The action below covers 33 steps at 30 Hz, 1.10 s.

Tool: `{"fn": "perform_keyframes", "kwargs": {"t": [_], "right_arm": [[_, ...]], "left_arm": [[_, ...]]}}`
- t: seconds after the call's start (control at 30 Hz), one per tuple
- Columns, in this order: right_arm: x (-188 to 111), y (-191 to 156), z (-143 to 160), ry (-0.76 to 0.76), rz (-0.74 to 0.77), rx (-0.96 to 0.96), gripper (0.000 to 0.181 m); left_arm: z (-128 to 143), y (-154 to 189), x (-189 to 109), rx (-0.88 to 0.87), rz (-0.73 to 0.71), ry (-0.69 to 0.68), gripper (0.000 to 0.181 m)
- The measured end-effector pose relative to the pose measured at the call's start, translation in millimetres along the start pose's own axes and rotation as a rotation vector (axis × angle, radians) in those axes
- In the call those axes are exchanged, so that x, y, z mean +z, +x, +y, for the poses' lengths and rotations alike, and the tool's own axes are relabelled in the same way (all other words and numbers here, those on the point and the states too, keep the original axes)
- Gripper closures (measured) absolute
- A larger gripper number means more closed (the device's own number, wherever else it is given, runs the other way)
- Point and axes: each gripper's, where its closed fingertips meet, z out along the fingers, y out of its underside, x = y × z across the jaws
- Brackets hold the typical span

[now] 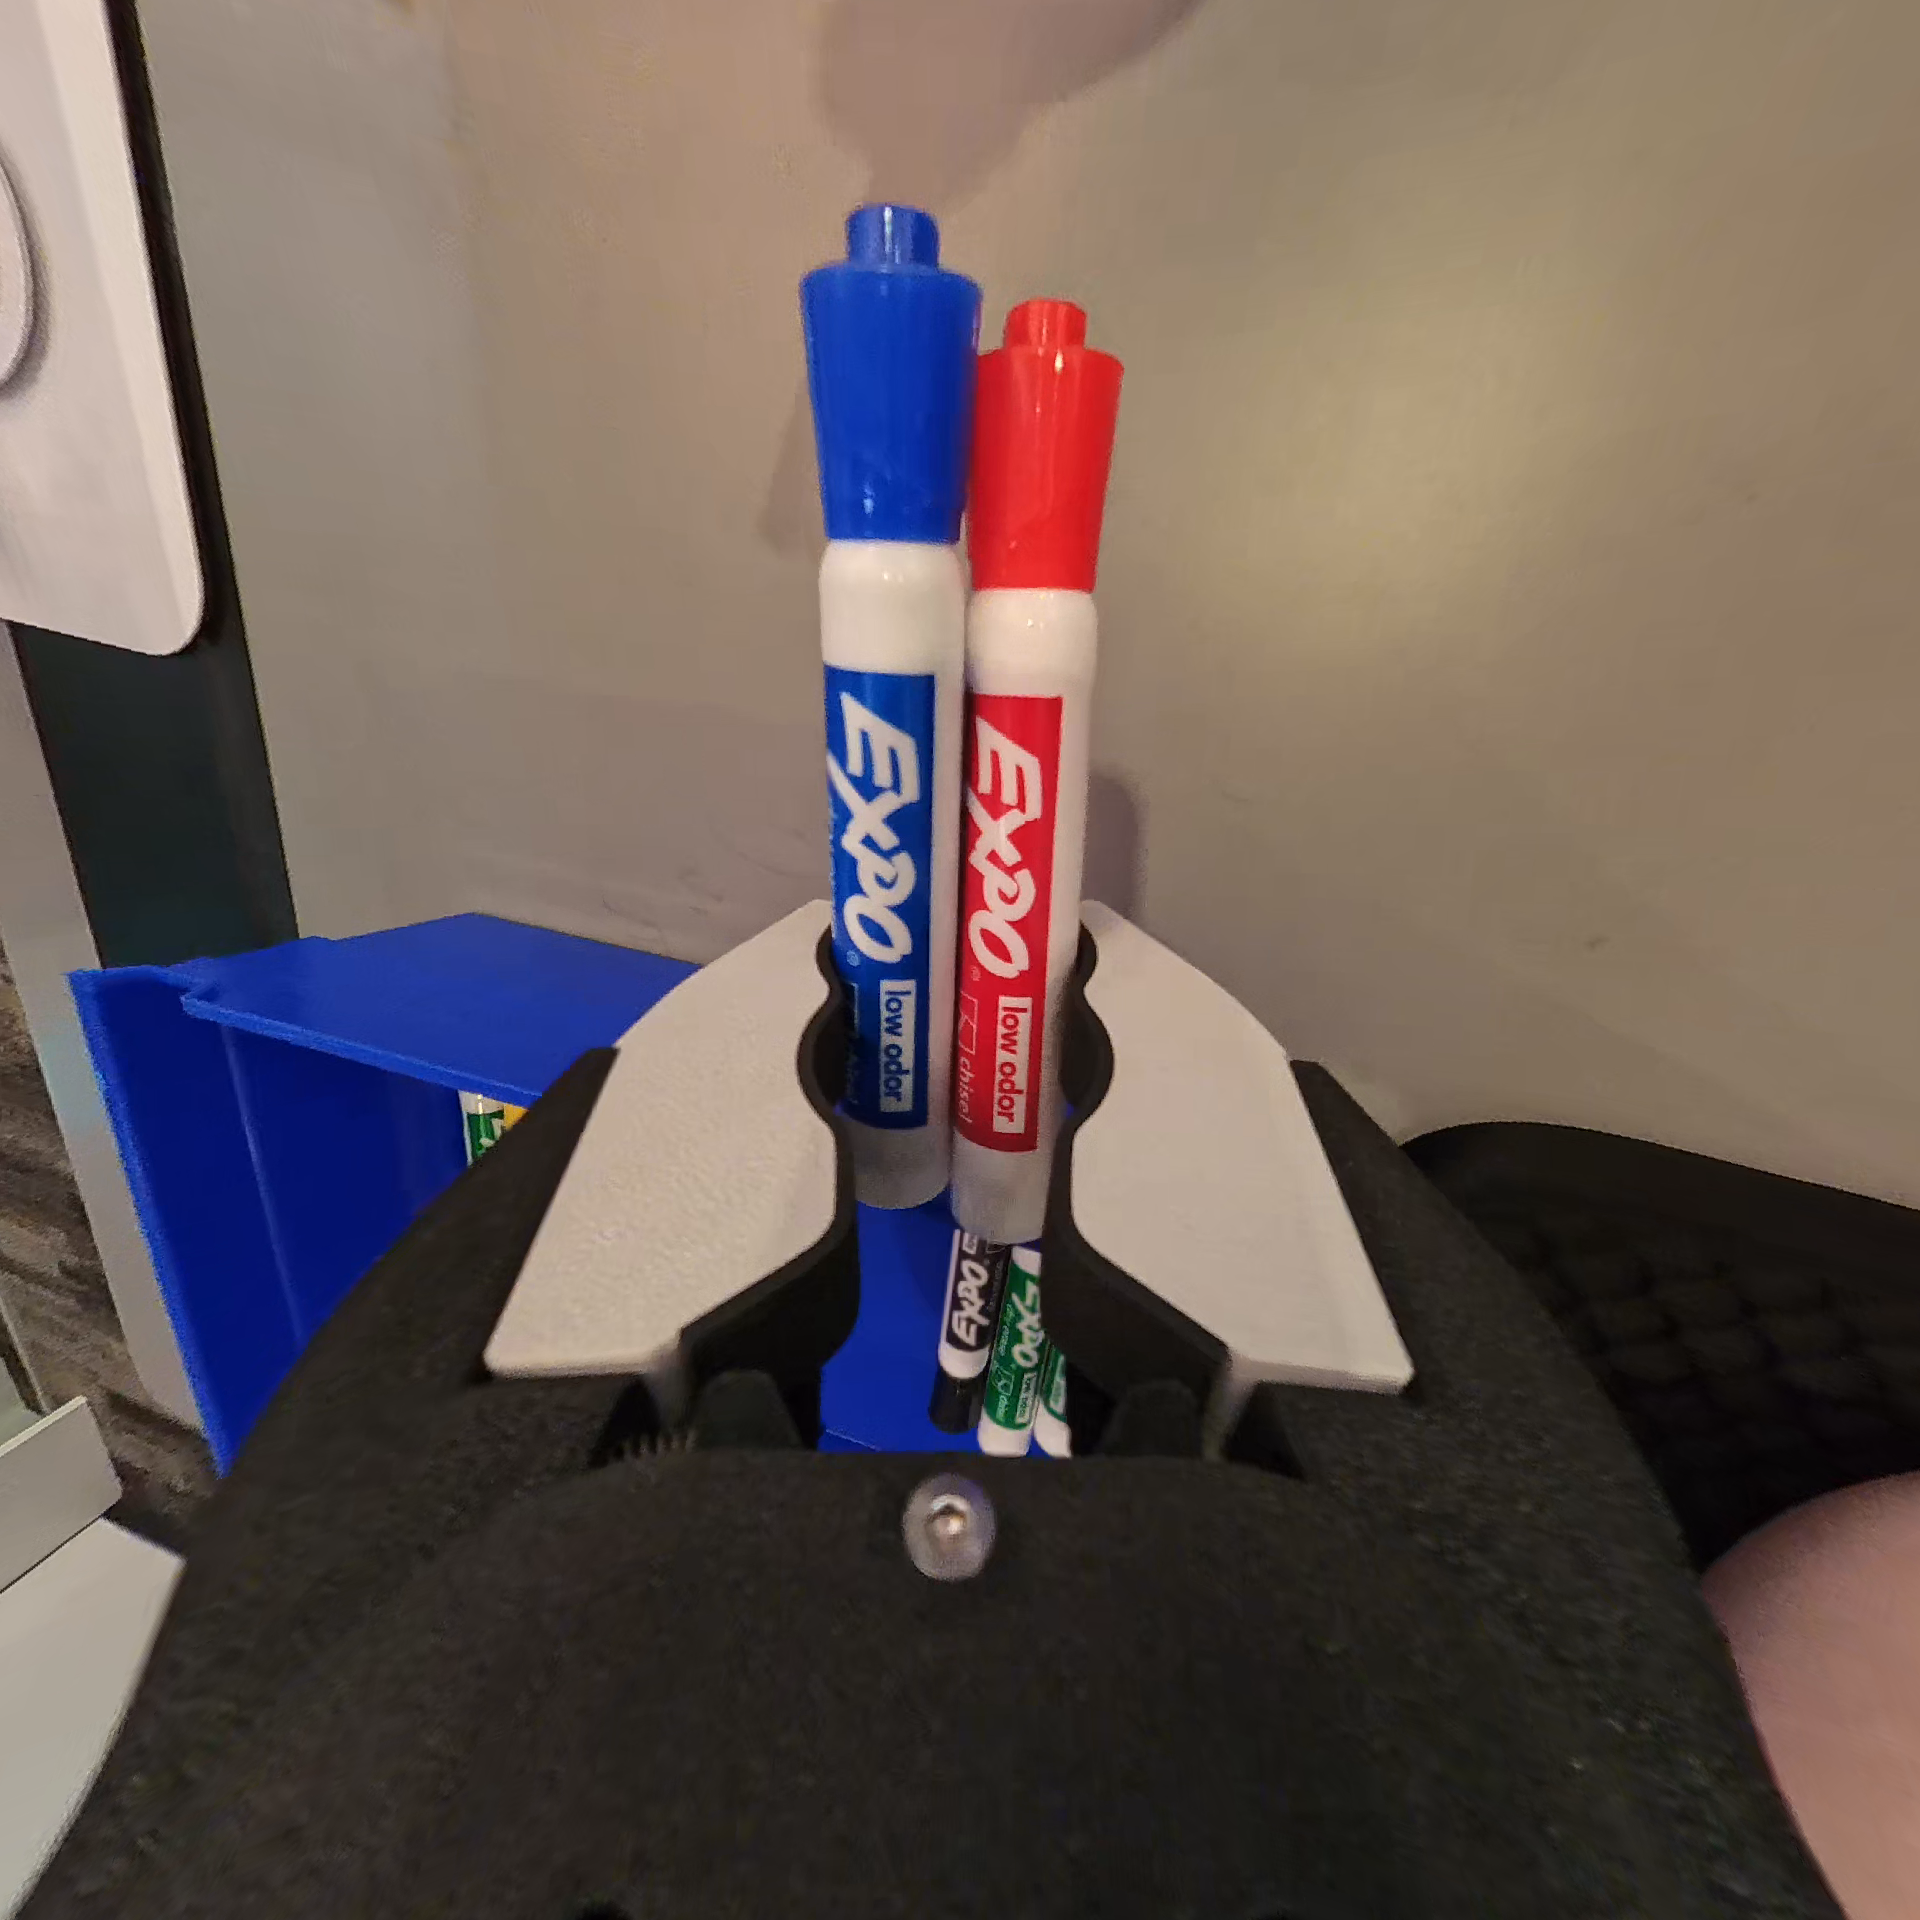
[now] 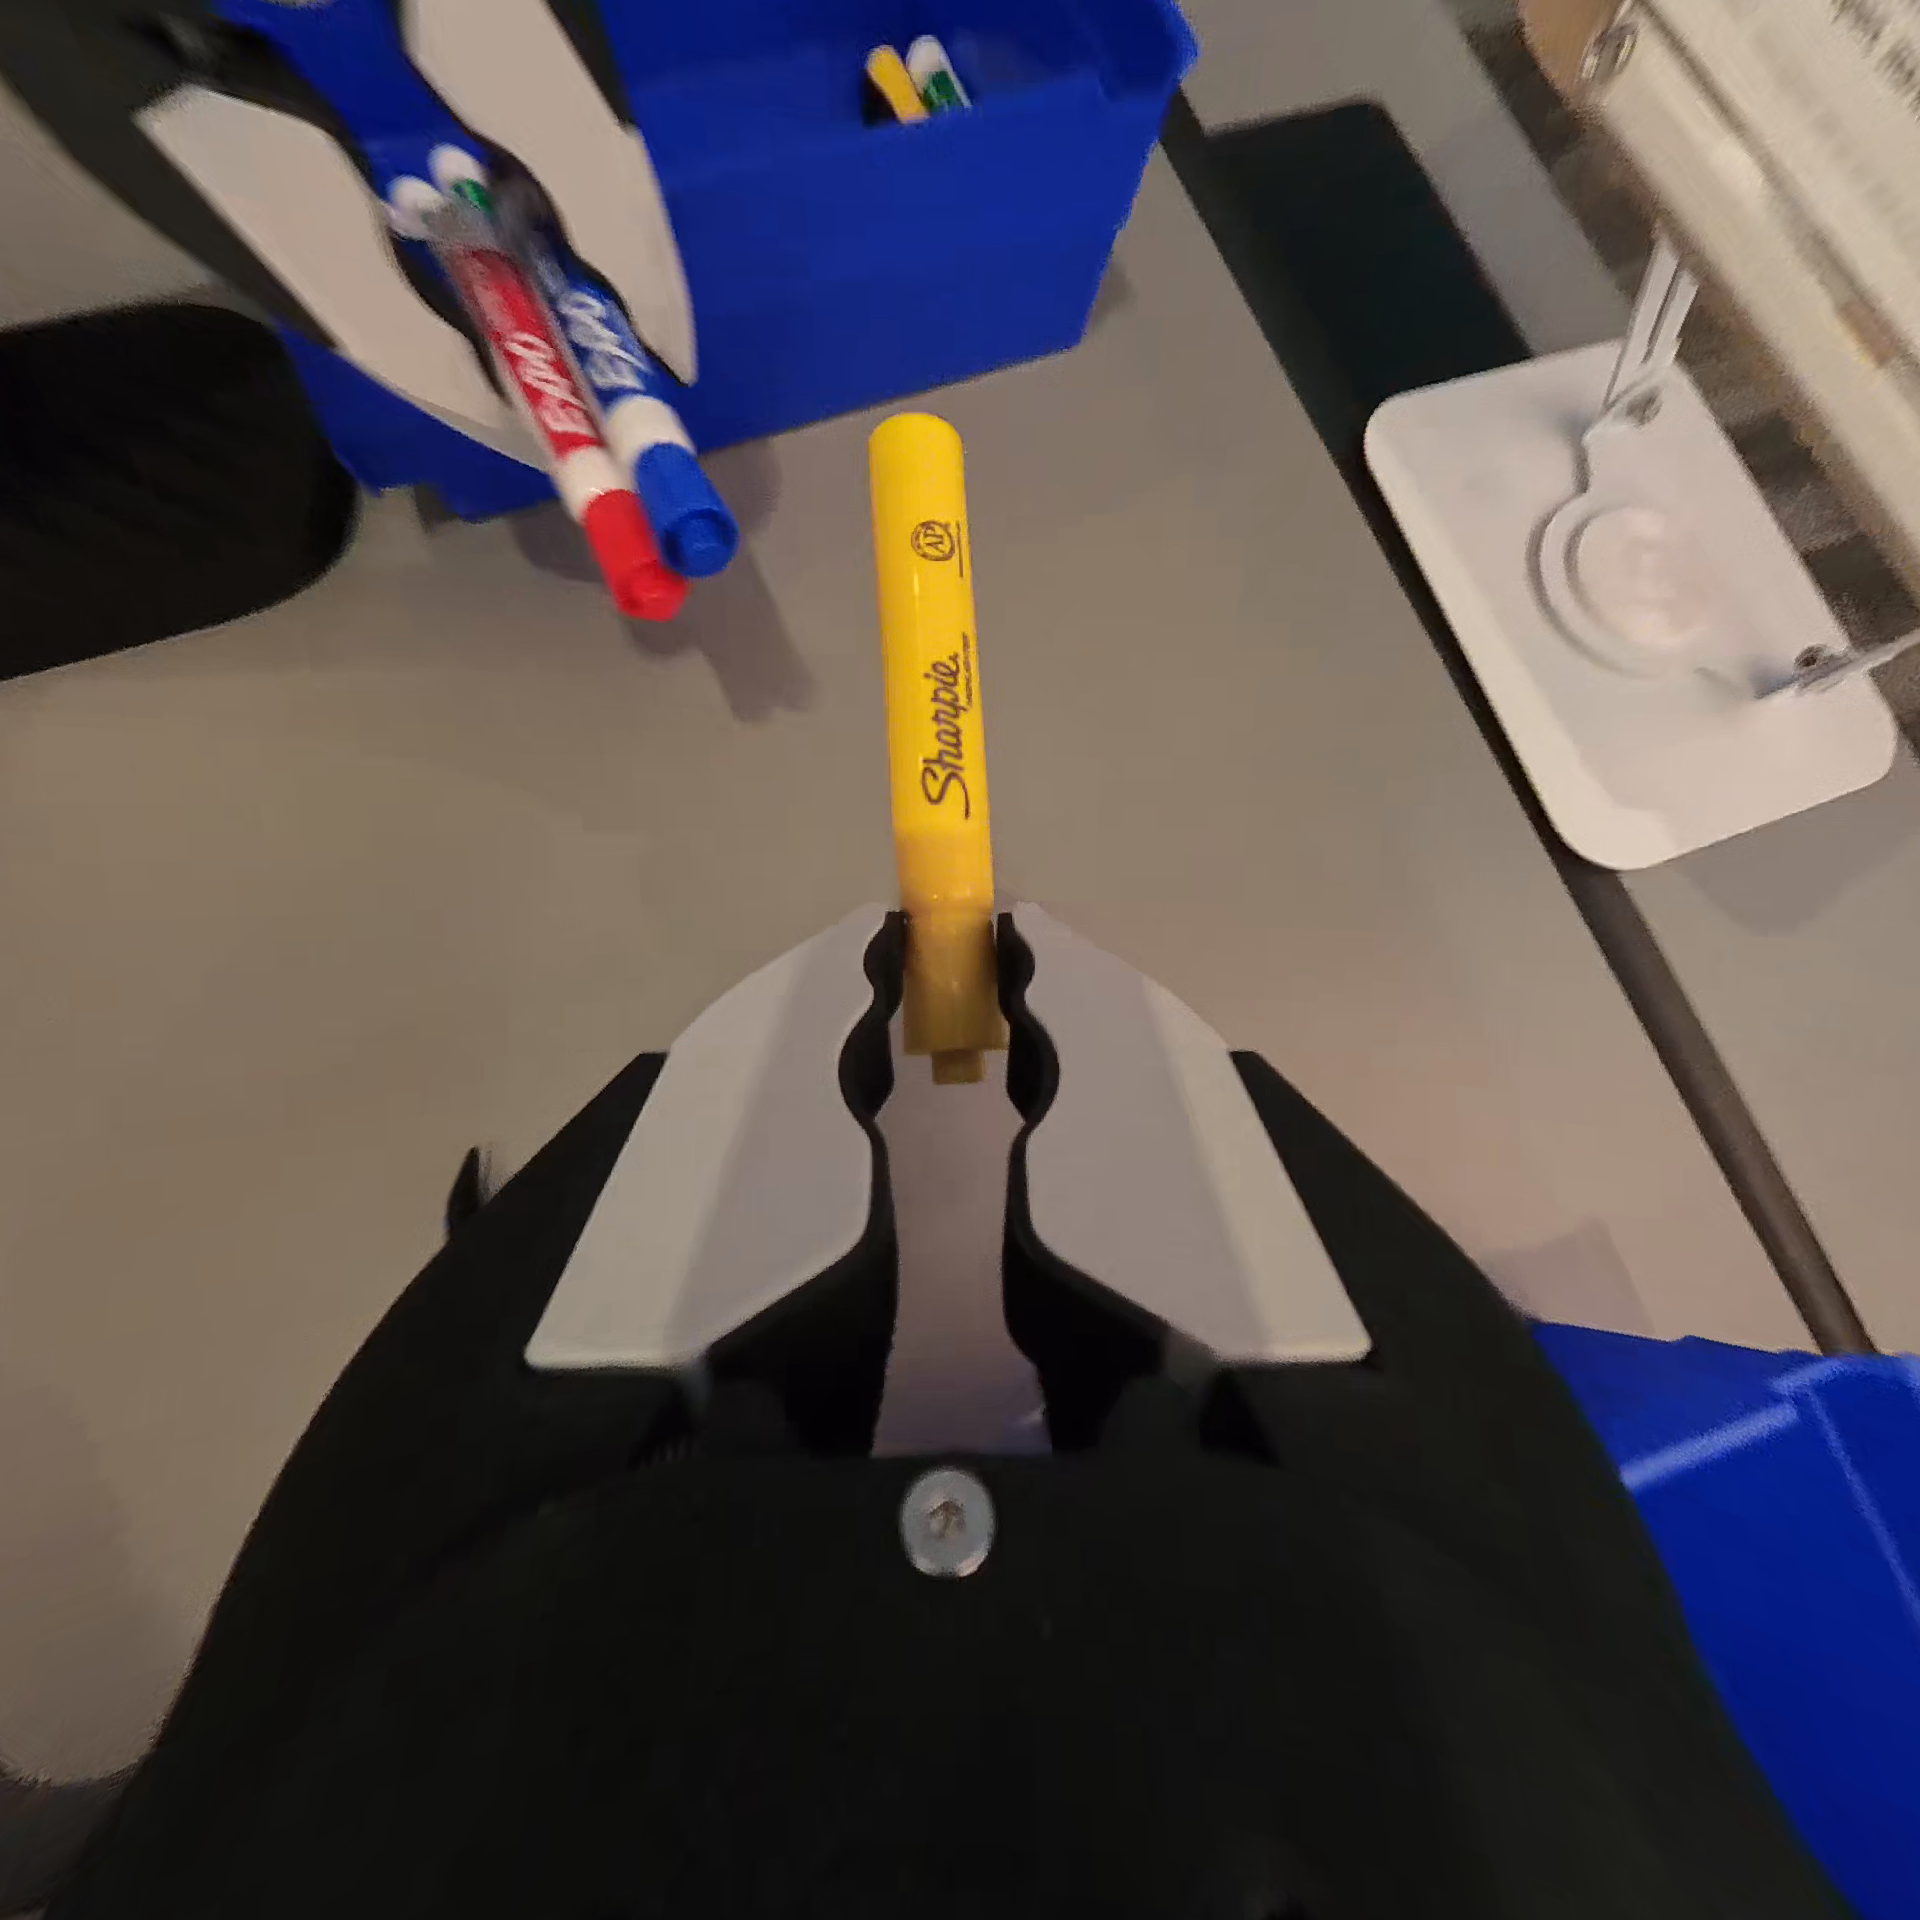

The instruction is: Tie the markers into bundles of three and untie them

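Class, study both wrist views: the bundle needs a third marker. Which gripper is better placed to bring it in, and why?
Probably the right gripper. It grips the yellow marker alone, pointing out freely, while the left gripper already clamps the blue marker and red marker side by side and should hold them steady.

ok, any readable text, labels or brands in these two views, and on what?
I won't quote the wording; here is where print stands.
blue marker: white print on its blue label, in the left gripper.
red marker: white print on its red label, same grip.
yellow marker: dark script and a round mark, in the right gripper.
black and green markers below: small labels.
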Motion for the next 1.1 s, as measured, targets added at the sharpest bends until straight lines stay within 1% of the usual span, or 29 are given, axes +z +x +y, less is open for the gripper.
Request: {"fn": "perform_keyframes", "kwargs": {"t": [0.1,0.2,0.3,0.4,0.53,0.73,0.93,1.1], "right_arm": [[-24.8,-15.3,-11.0,0.054,-0.028,-0.051,0.163],[-27.0,-38.9,-25.8,0.090,-0.083,-0.122,0.163],[-14.4,-54.4,-29.6,0.035,-0.072,-0.208,0.163],[2.2,-65.7,-31.2,-0.006,-0.067,-0.267,0.163],[24.5,-74.2,-37.6,-0.019,-0.043,-0.313,0.163],[52.6,-82.3,-38.0,-0.056,-0.009,-0.390,0.163],[65.9,-85.6,-36.7,-0.065,-0.010,-0.417,0.162],[68.9,-81.9,-36.6,-0.057,0.006,-0.428,0.162]], "left_arm": [[-3.6,1.4,-1.3,-0.001,0.009,0.018,0.143],[-13.4,5.4,-4.2,0.017,0.016,0.048,0.143],[-20.3,9.3,-3.8,0.022,0.031,0.062,0.143],[-21.0,11.9,-1.2,0.016,0.054,0.059,0.143],[-21.7,12.1,1.5,0.003,0.068,0.056,0.142],[-20.4,18.0,9.6,0.019,0.084,-0.004,0.143],[-23.6,23.5,14.8,0.038,0.101,-0.026,0.143],[-23.6,23.5,14.0,0.038,0.099,-0.026,0.143]]}}
